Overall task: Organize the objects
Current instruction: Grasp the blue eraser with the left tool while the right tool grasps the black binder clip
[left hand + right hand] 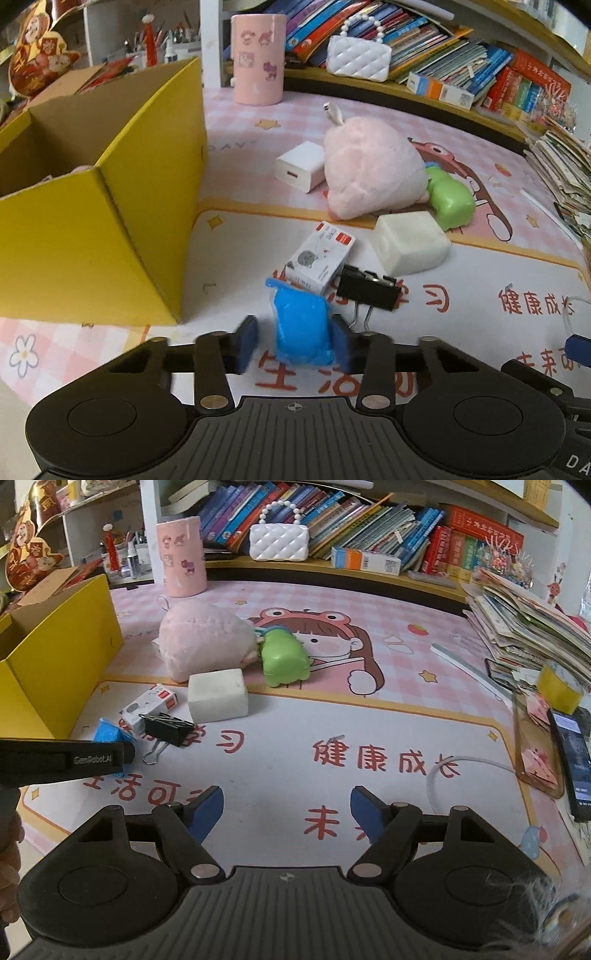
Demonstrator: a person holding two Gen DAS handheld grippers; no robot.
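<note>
We see yellow box (110, 229), brown inside. Blue packet (301, 328) between blue pads (246, 341) of black left gripper (293, 339). Black binder clip (369, 290). White-grey carton (319, 256), red stripe. Cream block (410, 242). Pink plush (369, 173), green toy (448, 201), white charger (301, 171). Pink cup (258, 59), cartoon stickers. Mat (424, 701) pink-checked, red characters.

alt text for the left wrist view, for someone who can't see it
The left gripper has a blue wrapped packet between its fingers on a pink cartoon desk mat. A yellow cardboard box stands open at left; beyond lie a black binder clip, white block and pink plush.
</note>
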